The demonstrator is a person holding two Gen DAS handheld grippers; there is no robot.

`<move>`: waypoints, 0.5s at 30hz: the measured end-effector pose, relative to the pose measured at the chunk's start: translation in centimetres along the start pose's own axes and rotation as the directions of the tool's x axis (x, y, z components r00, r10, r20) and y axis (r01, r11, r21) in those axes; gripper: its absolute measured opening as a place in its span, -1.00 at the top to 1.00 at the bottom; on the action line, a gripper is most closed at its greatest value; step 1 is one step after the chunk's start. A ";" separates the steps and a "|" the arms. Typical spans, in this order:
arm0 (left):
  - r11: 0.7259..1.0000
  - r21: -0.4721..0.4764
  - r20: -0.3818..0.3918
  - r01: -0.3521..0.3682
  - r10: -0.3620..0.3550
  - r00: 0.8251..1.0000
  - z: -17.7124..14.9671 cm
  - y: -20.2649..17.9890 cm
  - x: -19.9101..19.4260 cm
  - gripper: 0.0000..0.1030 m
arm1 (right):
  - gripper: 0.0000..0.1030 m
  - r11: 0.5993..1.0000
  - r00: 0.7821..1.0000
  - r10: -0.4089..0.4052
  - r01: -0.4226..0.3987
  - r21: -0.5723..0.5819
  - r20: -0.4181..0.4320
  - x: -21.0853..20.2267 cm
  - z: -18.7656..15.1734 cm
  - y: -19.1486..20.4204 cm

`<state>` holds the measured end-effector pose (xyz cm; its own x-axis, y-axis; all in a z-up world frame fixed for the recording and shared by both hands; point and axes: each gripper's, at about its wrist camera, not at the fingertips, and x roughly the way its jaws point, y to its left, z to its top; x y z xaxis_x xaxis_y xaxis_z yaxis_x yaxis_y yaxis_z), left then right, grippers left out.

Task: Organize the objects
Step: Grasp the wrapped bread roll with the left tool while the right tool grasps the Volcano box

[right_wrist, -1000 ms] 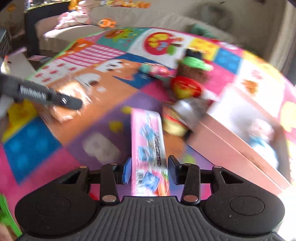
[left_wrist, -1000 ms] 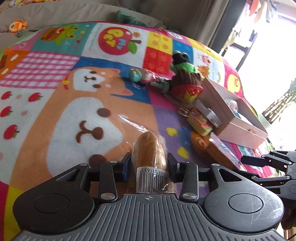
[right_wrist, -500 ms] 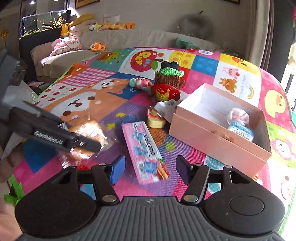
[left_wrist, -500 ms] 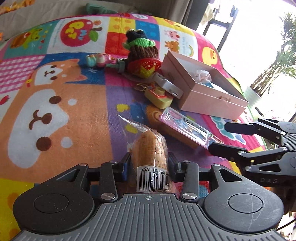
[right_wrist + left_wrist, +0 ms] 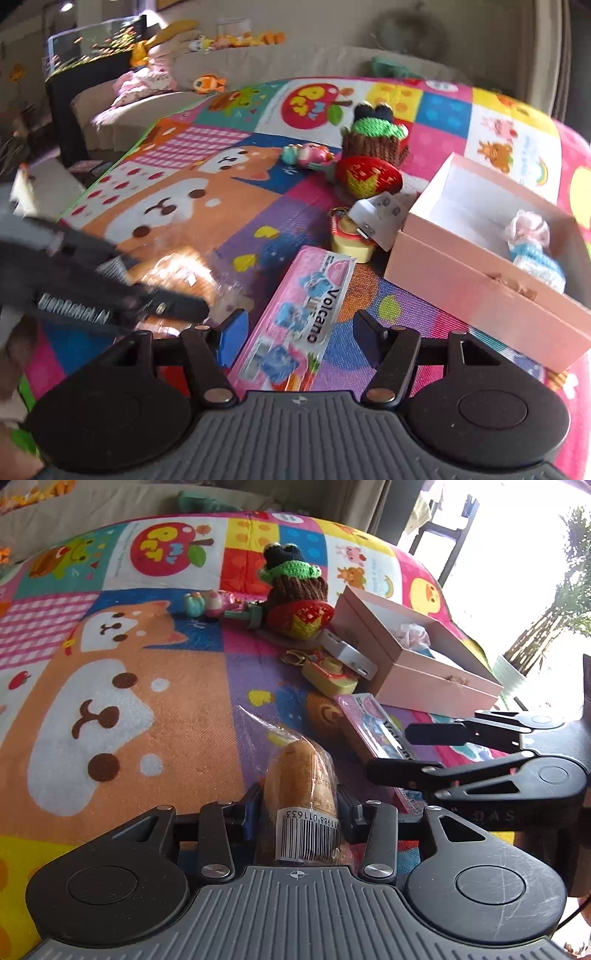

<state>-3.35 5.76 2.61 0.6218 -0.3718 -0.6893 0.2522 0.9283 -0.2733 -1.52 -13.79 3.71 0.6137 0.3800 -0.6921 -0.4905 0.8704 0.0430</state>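
The left gripper [image 5: 300, 805] has its jaws clamped on a wrapped bread roll [image 5: 301, 775], low in the middle of its view, above the colourful play mat [image 5: 155, 686]. The right gripper [image 5: 299, 328] has just been opening its jaws; they stand apart on either side of the pink Volcano packet [image 5: 303, 317], not pressing it, and the packet lies flat on the mat. The open pink box [image 5: 480, 273] sits to the right, just beside it.
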 end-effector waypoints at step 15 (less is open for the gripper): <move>0.997 0.024 0.022 -0.075 0.075 0.997 -0.6 -1.4 -0.2 0.13 | 0.15 0.992 0.997 -0.071 0.072 0.101 -0.013 -5.0 -4.1 -3.6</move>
<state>-4.30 4.51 2.73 0.6550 -0.3014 -0.6929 0.2227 0.9533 -0.2041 -5.39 -20.14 4.08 0.6391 0.3128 -0.7027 -0.3795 0.9229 0.0656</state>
